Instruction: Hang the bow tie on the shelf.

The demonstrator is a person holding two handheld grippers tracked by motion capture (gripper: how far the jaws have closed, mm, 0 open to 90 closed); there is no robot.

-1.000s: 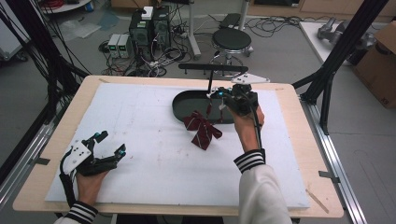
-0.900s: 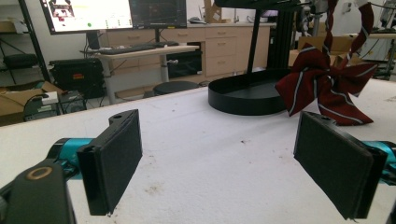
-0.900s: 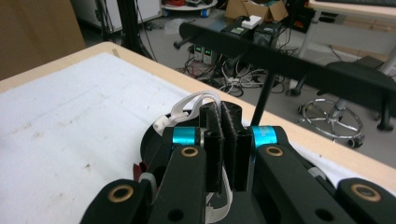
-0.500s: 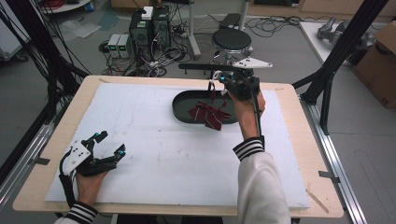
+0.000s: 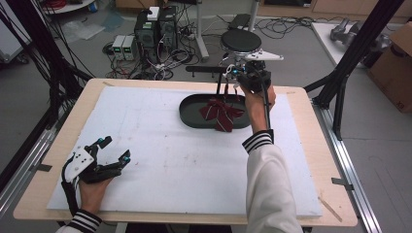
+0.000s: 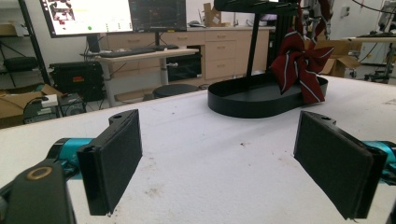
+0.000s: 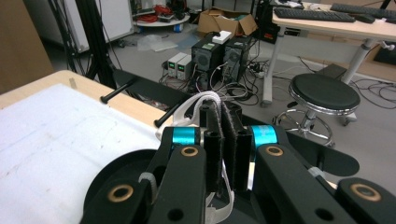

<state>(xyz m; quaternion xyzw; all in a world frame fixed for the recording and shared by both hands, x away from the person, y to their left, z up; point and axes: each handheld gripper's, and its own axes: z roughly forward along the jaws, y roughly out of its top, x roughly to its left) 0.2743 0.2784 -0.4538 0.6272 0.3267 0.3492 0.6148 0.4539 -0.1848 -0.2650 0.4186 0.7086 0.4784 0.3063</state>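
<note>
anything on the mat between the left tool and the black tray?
Nothing. In the high view the white mat is bare between the open left tool and the black tray holding the red bow; the left gripper view agrees.

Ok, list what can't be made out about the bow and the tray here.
- Bow: its white strap vanishes between the right gripper pads, right gripper view; attachment hidden.
- Tray: whether the bow touches its floor, high view; bow covers it.
- Tray's inside, left gripper view: near wall hides it.

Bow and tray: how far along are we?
Done: right gripper is shut on the bow's white strap. In hand: the red striped bow hangs over the black tray. Left: lower and release. Left gripper rests open, apart.
</note>
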